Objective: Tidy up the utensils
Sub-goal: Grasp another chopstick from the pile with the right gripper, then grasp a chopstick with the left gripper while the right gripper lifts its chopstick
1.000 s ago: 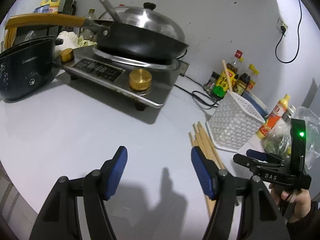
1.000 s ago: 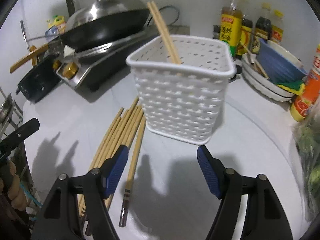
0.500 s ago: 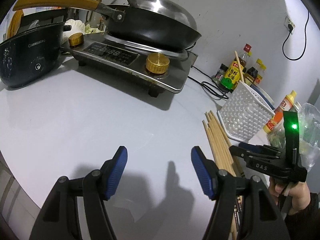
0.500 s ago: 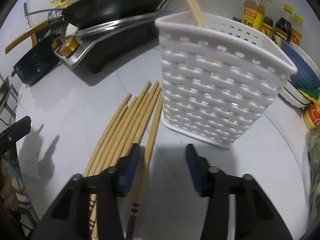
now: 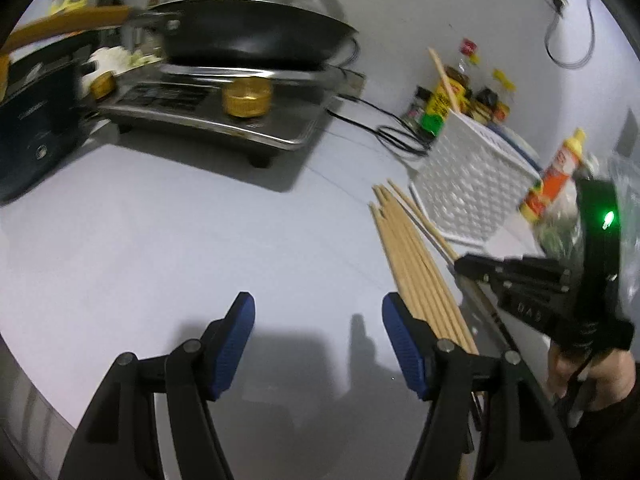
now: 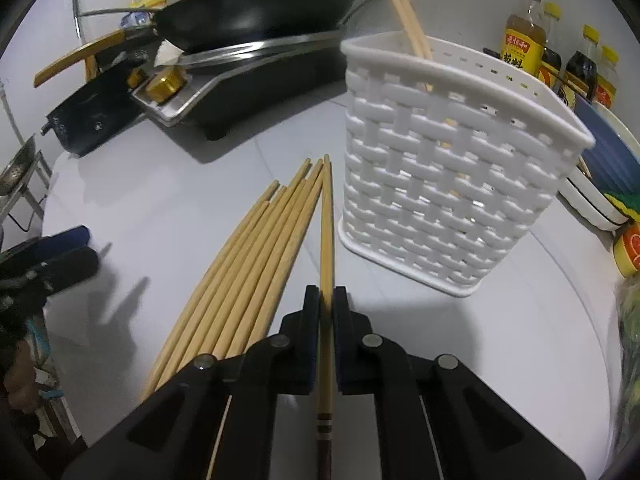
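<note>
— Which hand has hold of anything?

— The right gripper. Its jaws are clamped on one chopstick, gripped toward the banded end, which sticks out behind the jaws. The stick's long axis runs straight ahead out of the jaws, tip pointing away from the person.

— And the basket?

— The white basket stands just to the right of that tip and a little farther out, with two chopsticks already leaning upright inside. So as I judge it, the stick has to be lifted, tipped up on end and swung right over the rim.

— The rest of them?

— The loose chopsticks lie in a fan on the white surface, just left of the held one, roughly parallel to it. In the left view they sit right beside that gripper's right jaw.

— The left gripper?

— The left gripper hovers over bare surface, jaws wide apart, holding nothing. The right one is plainly nearer the basket.

— What's changed?

— Half a second ago the right jaws were part open, straddling that outermost stick; now they've shut on it. The left has swung a bit; its picture is blurred.
</note>
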Demonstrator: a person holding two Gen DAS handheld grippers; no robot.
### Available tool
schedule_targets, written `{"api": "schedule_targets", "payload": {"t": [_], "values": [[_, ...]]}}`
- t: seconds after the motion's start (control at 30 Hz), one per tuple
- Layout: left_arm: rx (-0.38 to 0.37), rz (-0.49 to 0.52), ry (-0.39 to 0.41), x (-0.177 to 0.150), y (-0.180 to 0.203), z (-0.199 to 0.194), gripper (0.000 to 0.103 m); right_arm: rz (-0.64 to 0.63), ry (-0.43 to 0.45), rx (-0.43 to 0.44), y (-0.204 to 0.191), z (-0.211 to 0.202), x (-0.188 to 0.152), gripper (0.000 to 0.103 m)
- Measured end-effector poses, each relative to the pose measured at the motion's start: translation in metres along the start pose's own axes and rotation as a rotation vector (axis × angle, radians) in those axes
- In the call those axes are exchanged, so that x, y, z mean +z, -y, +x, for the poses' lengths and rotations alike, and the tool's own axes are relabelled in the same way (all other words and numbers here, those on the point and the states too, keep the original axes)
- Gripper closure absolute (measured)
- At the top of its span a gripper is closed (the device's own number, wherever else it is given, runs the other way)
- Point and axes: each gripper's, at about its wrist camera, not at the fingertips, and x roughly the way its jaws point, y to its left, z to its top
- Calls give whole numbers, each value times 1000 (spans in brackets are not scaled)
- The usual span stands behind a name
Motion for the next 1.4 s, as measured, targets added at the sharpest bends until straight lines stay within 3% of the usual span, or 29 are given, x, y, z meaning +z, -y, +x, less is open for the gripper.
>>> {"api": "schedule_targets", "payload": {"t": [0.23, 0.43, 0.8, 0.97, 1.1, 1.17, 1.3, 1.4], "values": [[5, 98, -45, -3, 36, 13, 37, 15, 41, 37, 11, -25, -9, 97], [63, 192, -87, -10, 61, 28, 37, 34, 76, 64, 19, -40, -17, 97], [179, 237, -96, -11, 60, 34, 37, 40, 97, 95, 27, -44, -25, 97], [182, 237, -99, -8, 58, 36, 37, 40, 105, 103, 29, -46, -26, 97], [133, 241, -115, -4, 57, 39, 37, 32, 113, 108, 28, -49, -26, 97], [99, 237, -120, -3, 53, 40, 46, 28, 120, 109, 27, -52, -27, 97], [102, 237, -115, 1, 47, 40, 74, 25, 129, 113, 29, -56, -27, 97], [103, 228, -108, 3, 40, 39, 87, 20, 125, 114, 29, -55, -28, 97]]}}
